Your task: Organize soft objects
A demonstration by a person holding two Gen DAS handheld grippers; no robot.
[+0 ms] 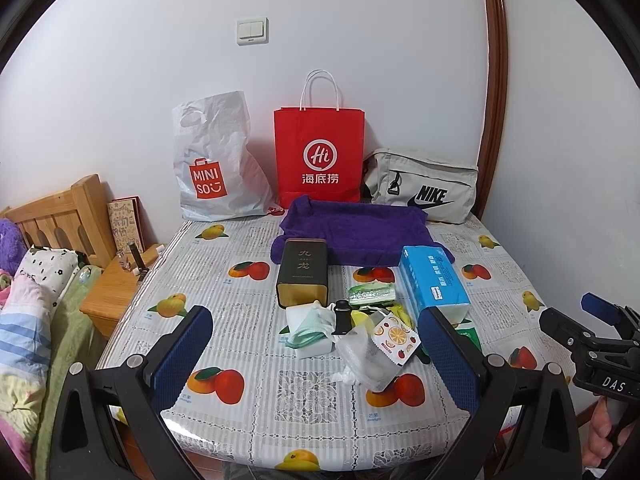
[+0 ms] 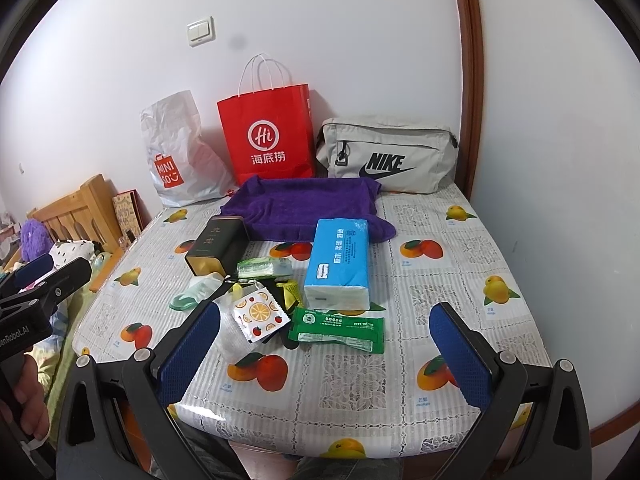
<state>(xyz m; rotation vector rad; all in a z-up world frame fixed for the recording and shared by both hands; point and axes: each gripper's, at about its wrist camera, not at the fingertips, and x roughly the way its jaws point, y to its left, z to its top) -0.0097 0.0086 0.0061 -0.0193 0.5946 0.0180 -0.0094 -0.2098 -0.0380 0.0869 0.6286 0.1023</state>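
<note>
A purple towel (image 1: pixel 356 232) (image 2: pixel 304 204) lies at the back of the table. In front of it rest a blue tissue pack (image 1: pixel 434 280) (image 2: pixel 340 264), a small green tissue pack (image 1: pixel 370 294) (image 2: pixel 264 267), a mint cloth (image 1: pixel 310 326) (image 2: pixel 188 298), a fruit-print sachet (image 1: pixel 396 340) (image 2: pixel 260 314) on a clear plastic bag (image 1: pixel 366 356), and a green wipes packet (image 2: pixel 338 330). My left gripper (image 1: pixel 320 344) hangs open above the near table edge, short of the pile. My right gripper (image 2: pixel 326 344) is open too, holding nothing.
A dark tea tin (image 1: pixel 302 272) (image 2: pixel 216 246) lies beside the towel. Against the wall stand a white Miniso bag (image 1: pixel 212 164), a red paper bag (image 1: pixel 320 156) and a grey Nike bag (image 1: pixel 424 186). A bed with bedding (image 1: pixel 36 300) and a wooden nightstand (image 1: pixel 112 292) are on the left.
</note>
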